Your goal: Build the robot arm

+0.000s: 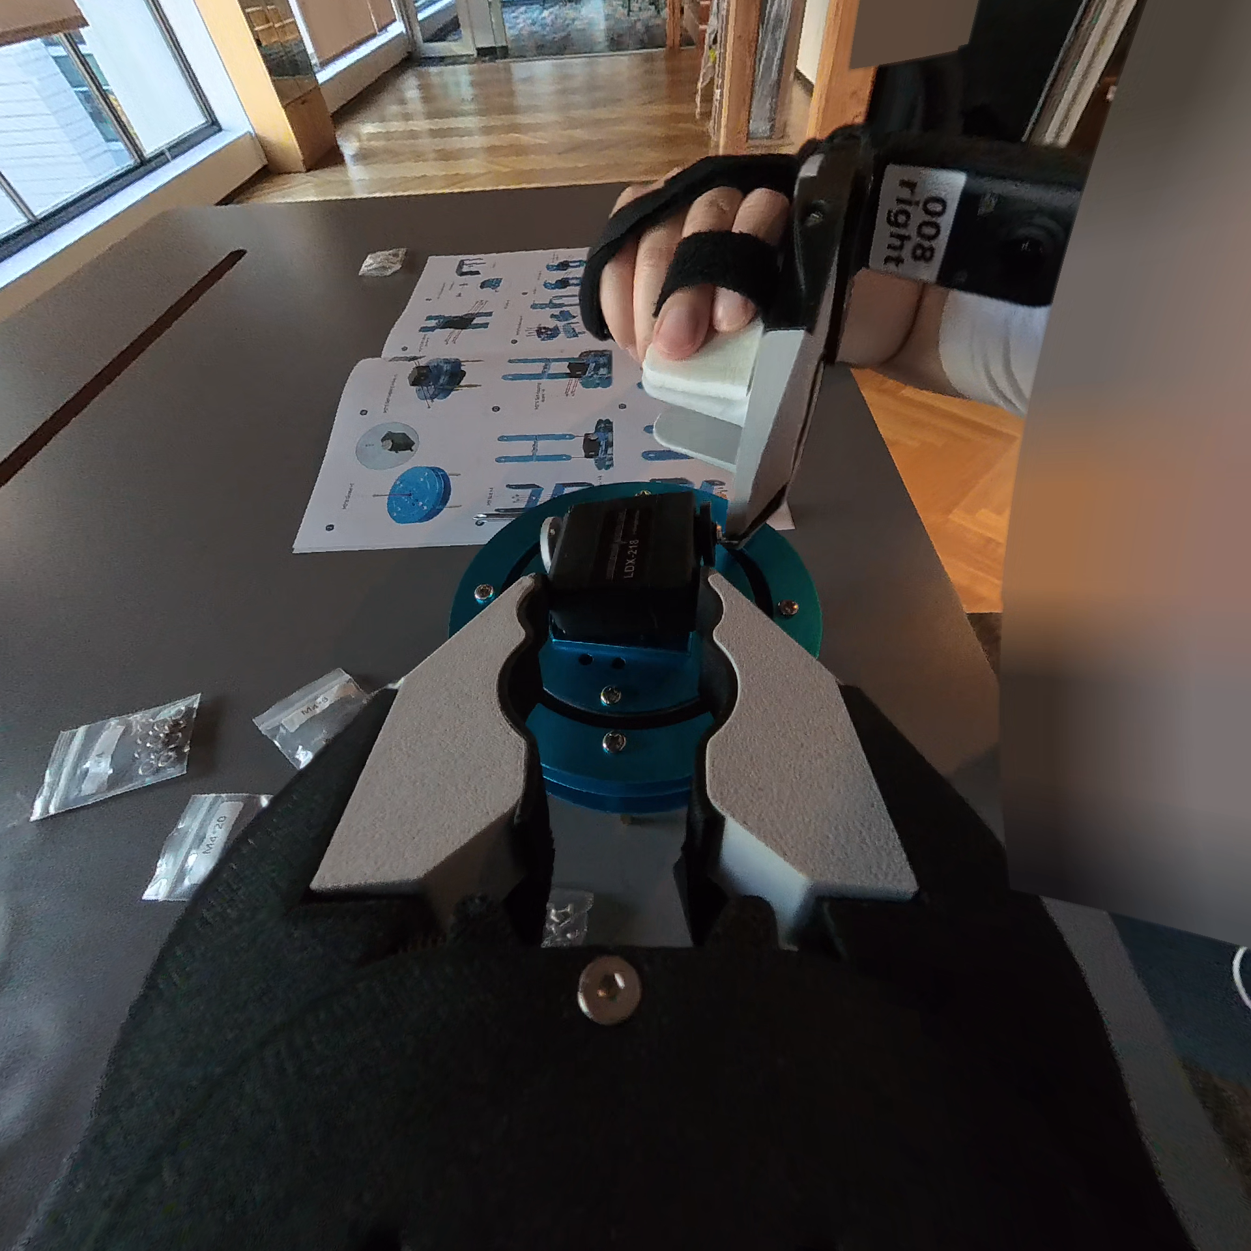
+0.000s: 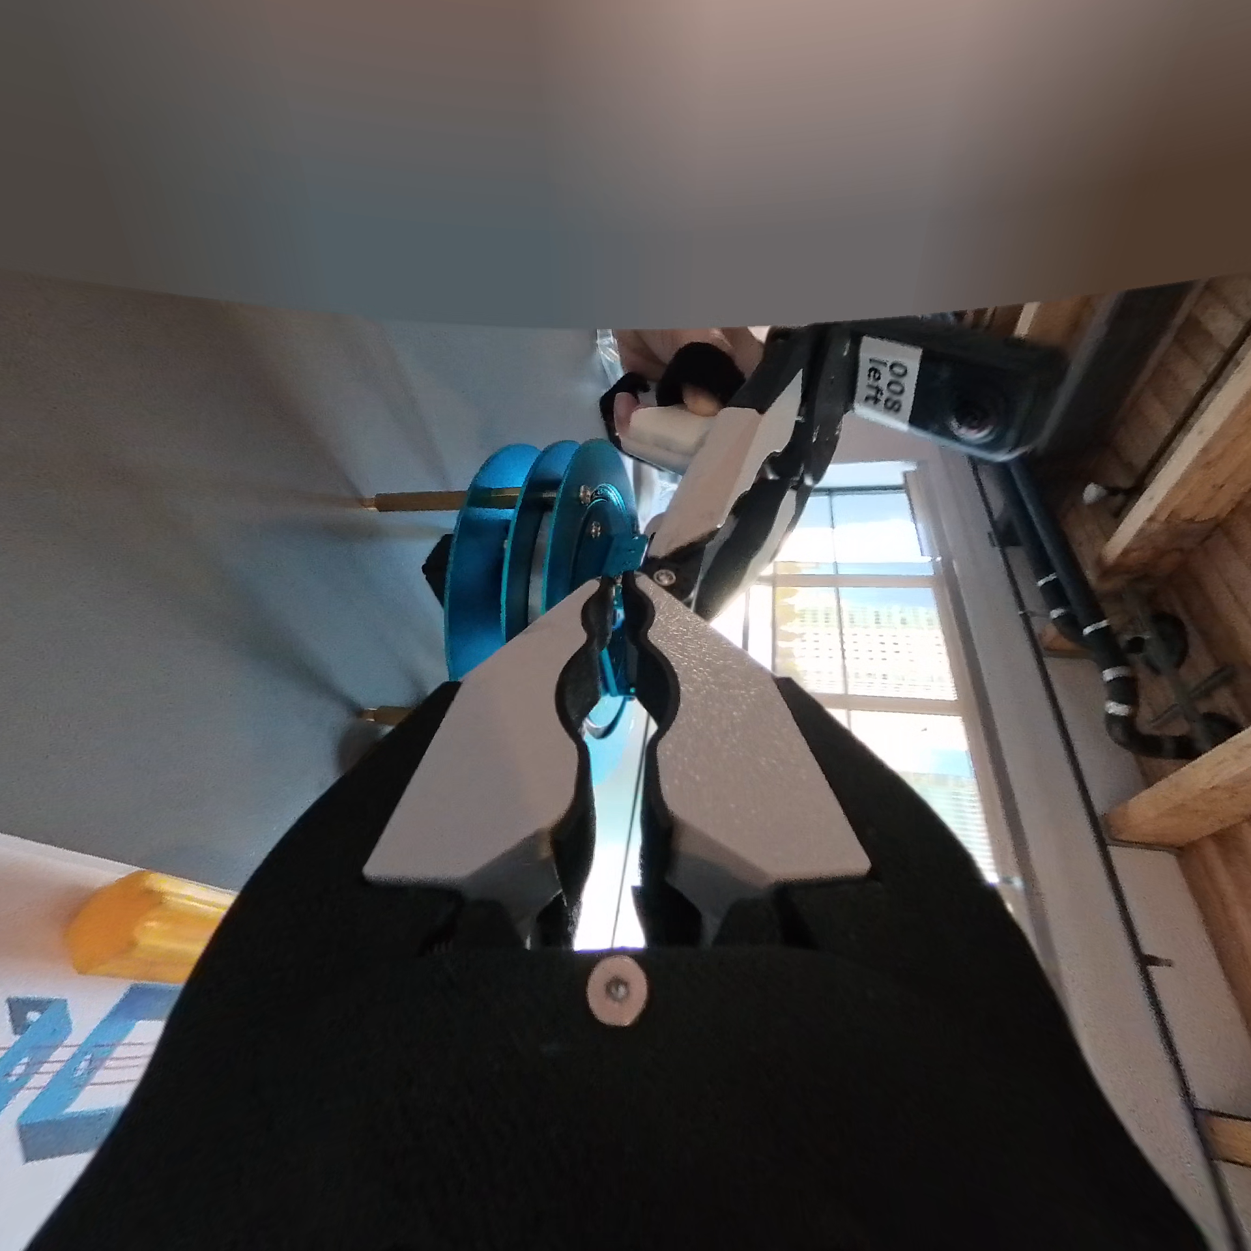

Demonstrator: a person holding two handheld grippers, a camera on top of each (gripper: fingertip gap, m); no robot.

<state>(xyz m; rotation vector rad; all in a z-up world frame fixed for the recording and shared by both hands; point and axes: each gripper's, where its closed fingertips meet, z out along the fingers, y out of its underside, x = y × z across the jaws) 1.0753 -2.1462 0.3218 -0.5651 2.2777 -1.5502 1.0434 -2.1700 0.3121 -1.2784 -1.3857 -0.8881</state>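
A black servo [image 1: 626, 555] sits in a blue bracket [image 1: 612, 660] on top of a round blue base [image 1: 799, 629] on the dark table. My left gripper [image 1: 619, 585] is shut on the servo, one grey finger on each side. My right gripper [image 2: 617, 581] comes in from the upper right. Its tip [image 1: 734, 538] touches the servo's right side. Its jaws are closed on a small silvery screw-like piece. In the right wrist view the blue base [image 2: 474, 575] shows side-on with brass standoffs [image 2: 433, 502], and the left gripper [image 2: 717, 487] reaches it from above.
A printed instruction sheet [image 1: 433, 420] lies behind the base. Several small plastic bags of screws [image 1: 122, 758] lie at the left, and one [image 1: 382, 260] lies farther back. The table has a long slot [image 1: 122, 359] and its edge [image 1: 907, 487] at the right. A yellow object [image 2: 149, 927] lies on the sheet.
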